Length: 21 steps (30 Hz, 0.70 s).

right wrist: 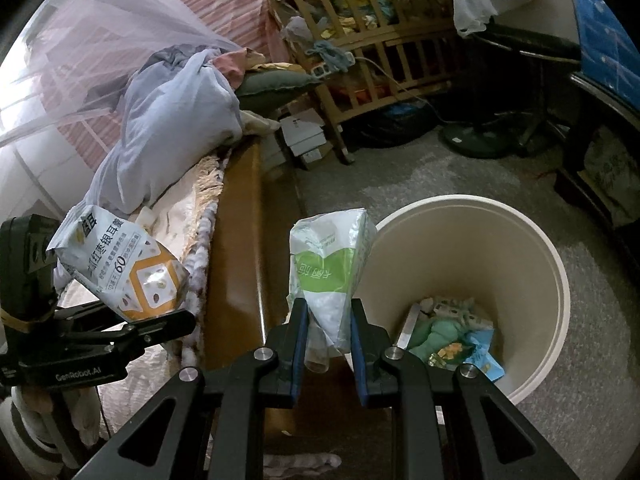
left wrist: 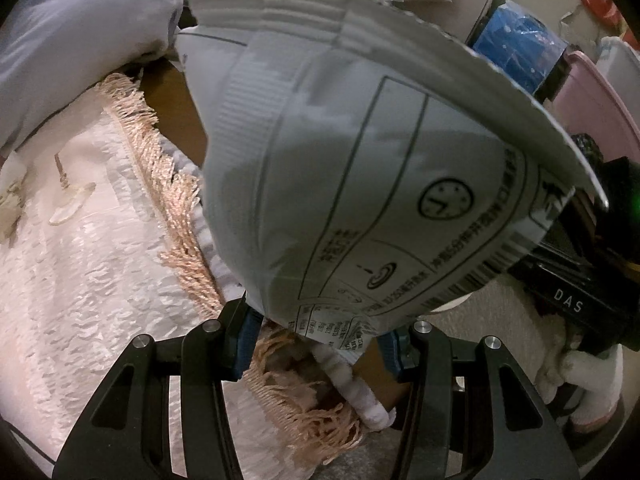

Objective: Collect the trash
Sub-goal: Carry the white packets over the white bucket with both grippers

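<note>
A person working two hand-held grippers clears litter beside a fringed bedspread (right wrist: 200, 192), each tool clenched on a piece of soft packaging. In the right wrist view, the right gripper (right wrist: 329, 320) pinches the narrow lower end of a crumpled green-and-white plastic pouch (right wrist: 332, 256), which stands up from the jaws toward twelve o'clock, its upper edge overlapping the near rim of the round cream plastic waste bin (right wrist: 552, 280) at about two o'clock; wrappers already lie in the bin's bottom. At nine o'clock in the same view the left gripper (right wrist: 160, 320) carries a puffy white-and-orange printed snack bag (right wrist: 132, 268) above the bed edge, well apart from the bin. The left wrist view shows that bag's grey printed back (left wrist: 360, 160) filling most of the frame, its bottom corner caught between the blue pads (left wrist: 248, 336) of the left gripper (left wrist: 320, 336). Both items look light, thin and crinkly, likely to fold or slide rather than resist, so a grip on a sealed seam or bunched corner, as here, seems safer than on the slick inflated face. The pouch appears nearly over the bin; it may cling to the pads on letting go.
</note>
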Available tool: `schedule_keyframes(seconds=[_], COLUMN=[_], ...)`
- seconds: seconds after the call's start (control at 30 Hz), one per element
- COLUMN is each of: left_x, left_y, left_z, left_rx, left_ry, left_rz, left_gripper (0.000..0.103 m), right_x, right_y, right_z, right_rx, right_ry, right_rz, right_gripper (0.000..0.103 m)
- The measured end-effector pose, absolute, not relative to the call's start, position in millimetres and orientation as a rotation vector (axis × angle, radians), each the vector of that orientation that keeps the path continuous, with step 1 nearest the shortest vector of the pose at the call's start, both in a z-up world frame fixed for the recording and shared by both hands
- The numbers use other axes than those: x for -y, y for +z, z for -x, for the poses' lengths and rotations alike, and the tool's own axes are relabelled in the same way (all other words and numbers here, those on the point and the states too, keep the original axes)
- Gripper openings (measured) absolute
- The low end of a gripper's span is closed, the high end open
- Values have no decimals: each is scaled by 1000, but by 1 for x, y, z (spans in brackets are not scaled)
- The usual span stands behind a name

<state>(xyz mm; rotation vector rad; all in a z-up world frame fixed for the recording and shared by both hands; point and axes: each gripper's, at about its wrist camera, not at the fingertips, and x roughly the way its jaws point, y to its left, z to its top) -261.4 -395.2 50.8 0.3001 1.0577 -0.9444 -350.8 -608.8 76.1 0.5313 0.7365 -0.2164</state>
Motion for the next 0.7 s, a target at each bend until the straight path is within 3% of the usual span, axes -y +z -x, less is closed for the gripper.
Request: schedule_keyframes(seconds=[0.7], left_x=[391], left_y=[77], left_z=[266], left_rx=[-1079], left_ry=[-990], left_rz=[-335], left_gripper=[48], right_x=[626], right_y=[66], right_z=[359], right_rx=[-738], right_ry=[-245], right_rz=[-579], right_gripper=[19])
